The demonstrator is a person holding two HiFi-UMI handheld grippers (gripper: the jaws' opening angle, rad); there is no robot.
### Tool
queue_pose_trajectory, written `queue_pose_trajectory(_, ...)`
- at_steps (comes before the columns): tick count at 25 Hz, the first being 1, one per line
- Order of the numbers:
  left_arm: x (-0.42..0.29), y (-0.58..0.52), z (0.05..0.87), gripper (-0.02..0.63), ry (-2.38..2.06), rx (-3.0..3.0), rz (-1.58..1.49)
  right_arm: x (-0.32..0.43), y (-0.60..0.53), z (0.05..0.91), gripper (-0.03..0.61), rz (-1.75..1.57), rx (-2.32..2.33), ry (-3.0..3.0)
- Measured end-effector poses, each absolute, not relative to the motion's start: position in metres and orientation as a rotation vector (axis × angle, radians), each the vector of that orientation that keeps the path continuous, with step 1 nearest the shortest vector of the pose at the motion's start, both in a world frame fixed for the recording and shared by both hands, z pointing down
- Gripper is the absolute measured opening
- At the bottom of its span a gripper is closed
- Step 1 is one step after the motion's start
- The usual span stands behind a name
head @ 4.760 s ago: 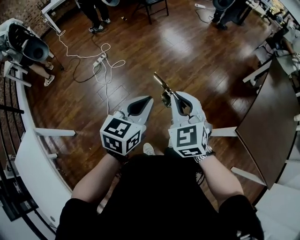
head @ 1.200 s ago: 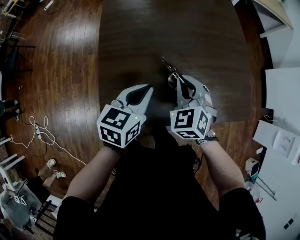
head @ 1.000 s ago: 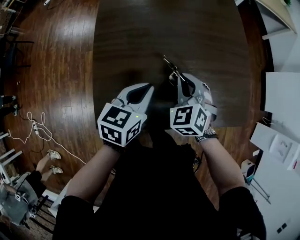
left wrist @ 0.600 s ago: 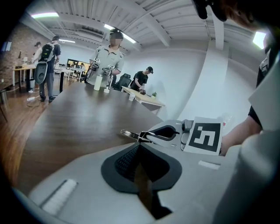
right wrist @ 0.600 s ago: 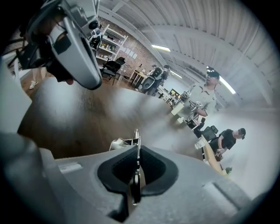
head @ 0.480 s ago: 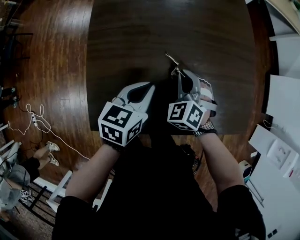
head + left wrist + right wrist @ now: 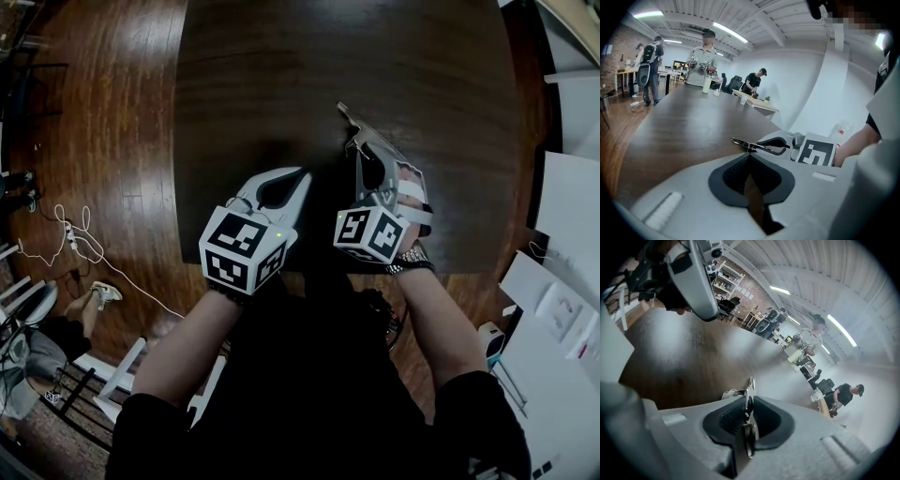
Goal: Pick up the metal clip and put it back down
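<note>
Release is the step I read here. The right claw [image 7: 361,150] hangs low over the tabletop [image 7: 281,75], a little in from its near edge, and its jaws are opening. The metal clip [image 7: 351,125] stands on edge in the narrow slot between the pads, its thin end sticking out past the claw tips toward the middle of the tabletop. From the right gripper view I make out a sliver of dark gap beside the clip, so I judge the pads no longer pinch it, though they are barely apart. Whether the clip's underside already touches the tabletop I cannot tell; the left gripper view shows it very close to the wood.

The left claw [image 7: 302,174] hovers over the same near edge of the tabletop, its jaws together with nothing between them, and takes no part.

As for progress, the pick-up looks done, since the clip sits in the claw over the tabletop, and the put-down is nearly finished. What remains, in my judgement, is to widen the jaws fully, let the clip settle flat, and draw the claw clear of it.
</note>
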State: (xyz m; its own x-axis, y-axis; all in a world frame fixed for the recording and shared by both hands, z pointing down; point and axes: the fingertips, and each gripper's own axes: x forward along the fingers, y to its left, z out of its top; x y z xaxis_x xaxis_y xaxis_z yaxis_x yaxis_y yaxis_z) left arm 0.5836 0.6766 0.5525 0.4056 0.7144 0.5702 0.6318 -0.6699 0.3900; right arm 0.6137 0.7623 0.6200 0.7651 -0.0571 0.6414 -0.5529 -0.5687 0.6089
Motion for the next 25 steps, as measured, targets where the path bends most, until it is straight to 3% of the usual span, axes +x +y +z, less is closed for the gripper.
queue_pose_trajectory(7, 0.584, 0.674, 0.551, 0.015, 1.213, 2.544, 1.106, 0.611, 0.763, 0.628, 0.082, 0.769, 2.089, -0.478)
queue_pose_trajectory(25, 0.571, 0.668, 0.529, 0.015, 1.231, 2.599, 1.049, 0.590, 0.763, 0.610, 0.100, 0.757, 2.126, -0.447)
